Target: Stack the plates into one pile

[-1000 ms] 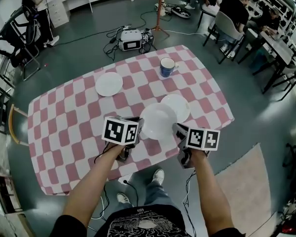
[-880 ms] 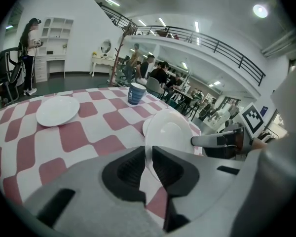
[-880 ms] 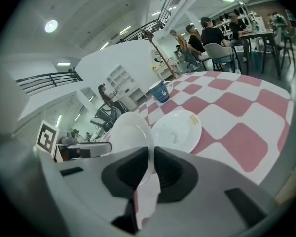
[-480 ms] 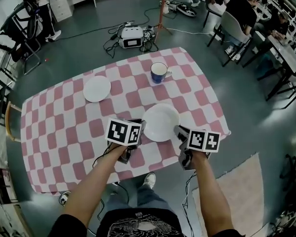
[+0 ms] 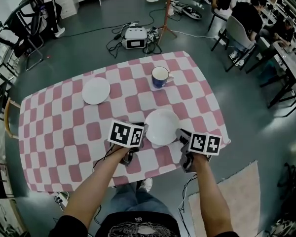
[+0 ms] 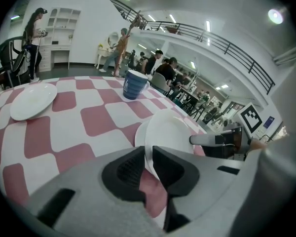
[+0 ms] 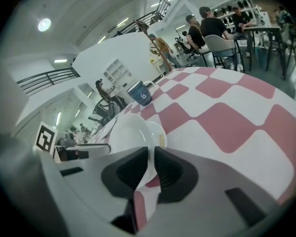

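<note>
Fingers [image 6: 124, 171] of left gripper [image 5: 142, 133] and right gripper [image 5: 180, 134] pinch opposite rims of the face-up plate [image 5: 162, 124].

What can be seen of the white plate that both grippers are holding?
The plate is round, plain white and glossy, like glazed ceramic, with a shallow well and a raised rim; it is empty. The left gripper pinches its rim on one side, the right gripper on the opposite side. It is above a second white plate near the table edge closest to the person; only a strip of that plate shows. Whether they touch, I cannot tell.
</note>
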Demonstrator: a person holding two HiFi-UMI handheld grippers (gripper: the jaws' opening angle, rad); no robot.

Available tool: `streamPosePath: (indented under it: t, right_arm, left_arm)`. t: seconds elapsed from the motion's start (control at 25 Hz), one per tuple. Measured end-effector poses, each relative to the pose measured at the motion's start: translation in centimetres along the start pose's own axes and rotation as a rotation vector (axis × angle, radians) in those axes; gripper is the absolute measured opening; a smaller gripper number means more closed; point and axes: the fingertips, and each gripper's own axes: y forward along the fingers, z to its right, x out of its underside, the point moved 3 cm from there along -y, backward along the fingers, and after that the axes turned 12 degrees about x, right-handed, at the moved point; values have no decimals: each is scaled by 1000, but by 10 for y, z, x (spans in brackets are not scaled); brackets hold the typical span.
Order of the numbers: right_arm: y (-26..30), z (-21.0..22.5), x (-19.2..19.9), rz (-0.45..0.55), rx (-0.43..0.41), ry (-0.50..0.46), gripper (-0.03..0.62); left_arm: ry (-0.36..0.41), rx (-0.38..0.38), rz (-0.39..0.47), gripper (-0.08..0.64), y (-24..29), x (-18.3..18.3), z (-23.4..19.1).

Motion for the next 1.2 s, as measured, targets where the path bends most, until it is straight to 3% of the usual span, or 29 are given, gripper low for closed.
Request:
streamPosePath:
  t: [0.4, 0.68, 0.88, 1.2]
  right_arm:
    - [14, 13, -5, 4, 37, -27, 57]
    - [22, 7, -4, -31, 22, -90, 126]
    - [25, 4, -6, -43, 2, -104, 165]
    - [17, -4, -24, 34, 28, -119, 199]
  left_arm:
    - [-24, 11, -3, 69, 19, 0, -6]
    - [-20, -14, -11, 75, 21, -1, -11]
    - [-13, -14, 29, 73, 18, -11, -15]
    - [-9, -49, 59, 108, -10, -17, -23]
